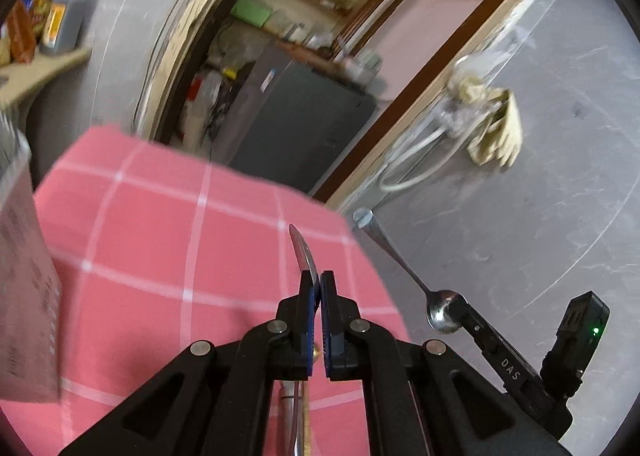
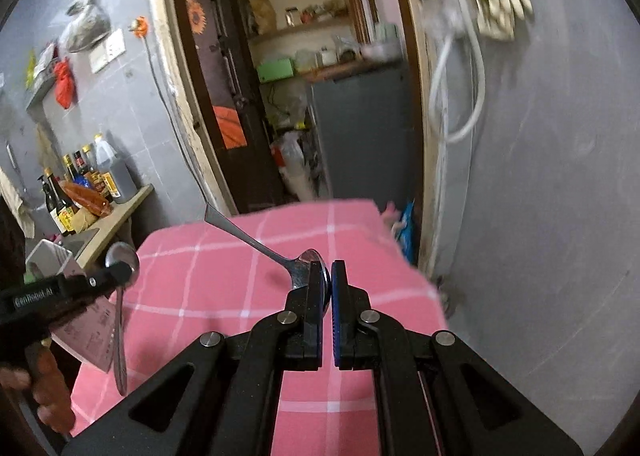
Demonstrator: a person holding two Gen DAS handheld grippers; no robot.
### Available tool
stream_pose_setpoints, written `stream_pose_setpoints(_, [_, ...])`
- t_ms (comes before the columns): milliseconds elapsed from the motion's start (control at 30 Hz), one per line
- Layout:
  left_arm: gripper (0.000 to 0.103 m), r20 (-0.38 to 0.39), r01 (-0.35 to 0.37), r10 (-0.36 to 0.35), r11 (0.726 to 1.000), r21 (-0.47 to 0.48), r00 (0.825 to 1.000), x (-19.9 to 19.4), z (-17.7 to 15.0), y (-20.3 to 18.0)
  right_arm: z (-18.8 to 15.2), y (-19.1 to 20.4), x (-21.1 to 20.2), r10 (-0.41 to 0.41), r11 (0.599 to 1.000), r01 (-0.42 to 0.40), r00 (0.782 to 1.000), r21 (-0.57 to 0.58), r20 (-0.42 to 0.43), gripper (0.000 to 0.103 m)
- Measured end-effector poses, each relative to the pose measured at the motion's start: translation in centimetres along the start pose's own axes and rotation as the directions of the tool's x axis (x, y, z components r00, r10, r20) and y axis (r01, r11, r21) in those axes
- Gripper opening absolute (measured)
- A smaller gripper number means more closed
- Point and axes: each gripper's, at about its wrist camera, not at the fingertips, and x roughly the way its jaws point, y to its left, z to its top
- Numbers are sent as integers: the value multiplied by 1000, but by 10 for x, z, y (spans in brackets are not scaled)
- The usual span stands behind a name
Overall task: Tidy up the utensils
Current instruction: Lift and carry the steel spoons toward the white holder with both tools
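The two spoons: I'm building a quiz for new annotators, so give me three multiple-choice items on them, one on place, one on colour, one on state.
1. Where does the right gripper pinch its spoon?
A. at the bowl
B. at the handle tip
C. mid-handle

2. What colour is the checked tablecloth under both spoons?
A. blue with white lines
B. pink with white lines
C. plain green

3. What is the state of the left gripper?
A. open and empty
B. resting flat on the cloth
C. shut on a spoon

Answers:
1 A: the bowl sits between the fingers while the handle sticks out up and to the left.
2 B: both wrist views show pink cloth crossed by white lines.
3 C: the fingers are closed on a spoon seen edge-on; the right view shows its handle hanging down below them.
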Motion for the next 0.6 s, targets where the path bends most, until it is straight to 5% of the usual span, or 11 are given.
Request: stream_pose_setpoints(600, [3, 196, 1, -30, 989, 146, 980, -135, 67, -22, 55, 97, -95, 54, 978, -25, 990, -208, 133, 4])
